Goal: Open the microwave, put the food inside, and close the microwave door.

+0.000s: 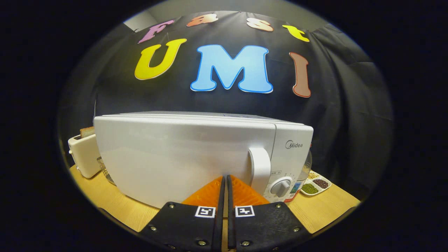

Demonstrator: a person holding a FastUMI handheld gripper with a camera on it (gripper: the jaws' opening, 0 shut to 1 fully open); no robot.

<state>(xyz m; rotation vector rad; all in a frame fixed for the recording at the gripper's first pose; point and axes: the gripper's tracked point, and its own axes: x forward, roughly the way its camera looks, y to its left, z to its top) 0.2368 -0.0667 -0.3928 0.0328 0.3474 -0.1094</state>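
Wooden table [327,206] bears closed microwave [196,154]; gripper [225,182] jaws together, empty.

The big white microwave [196,154] stands right ahead of the fingers [241,190] and blocks the way, its door [175,157] closed. The fingers are pressed together, tips up close to the door beside the handle [260,168]. A toaster [84,154] sits on the left. A tray of beans [315,184] sits on the right. The near counter [325,206] has free room on both sides.
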